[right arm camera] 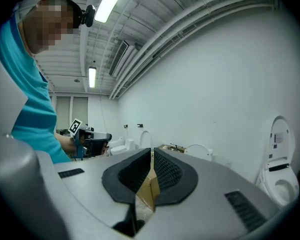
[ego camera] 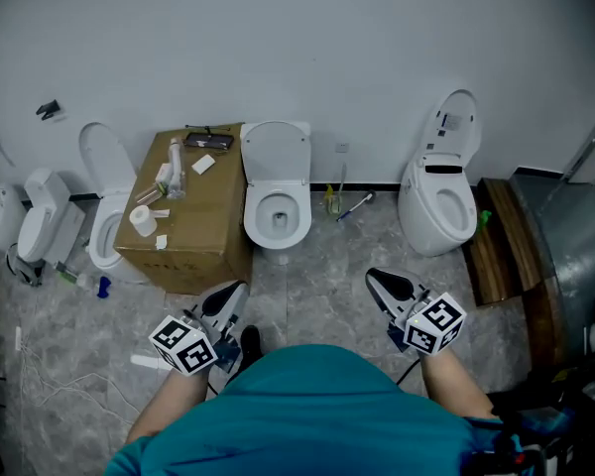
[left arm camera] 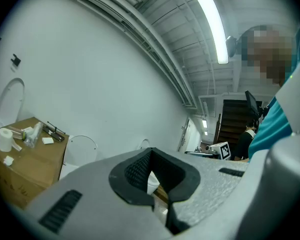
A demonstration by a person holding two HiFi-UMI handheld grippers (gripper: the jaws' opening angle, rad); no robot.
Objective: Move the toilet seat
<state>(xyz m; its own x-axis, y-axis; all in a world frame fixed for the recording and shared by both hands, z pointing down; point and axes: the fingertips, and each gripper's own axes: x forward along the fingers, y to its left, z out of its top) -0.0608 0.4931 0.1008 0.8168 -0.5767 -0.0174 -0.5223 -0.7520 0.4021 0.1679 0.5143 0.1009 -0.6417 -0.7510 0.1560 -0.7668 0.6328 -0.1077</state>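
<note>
In the head view a white toilet [ego camera: 276,212] stands against the far wall in the middle, its lid [ego camera: 275,151] raised upright. My left gripper [ego camera: 235,292] hovers over the floor in front of it, a little to the left. The right gripper [ego camera: 375,279] hovers to the right. Both are well short of the toilet and hold nothing. In the left gripper view the jaws [left arm camera: 151,153] stand closed, with the raised lid [left arm camera: 80,149] beyond them. The right gripper [right arm camera: 152,152] is also closed, and the left gripper [right arm camera: 91,144] shows at its left.
A cardboard box [ego camera: 186,228] carrying a paper roll [ego camera: 142,219] and small items stands left of the middle toilet. Another toilet [ego camera: 103,228] is left of the box. A third toilet [ego camera: 439,198] stands at the right beside a wooden platform [ego camera: 504,238]. A cable [ego camera: 50,389] lies on the floor.
</note>
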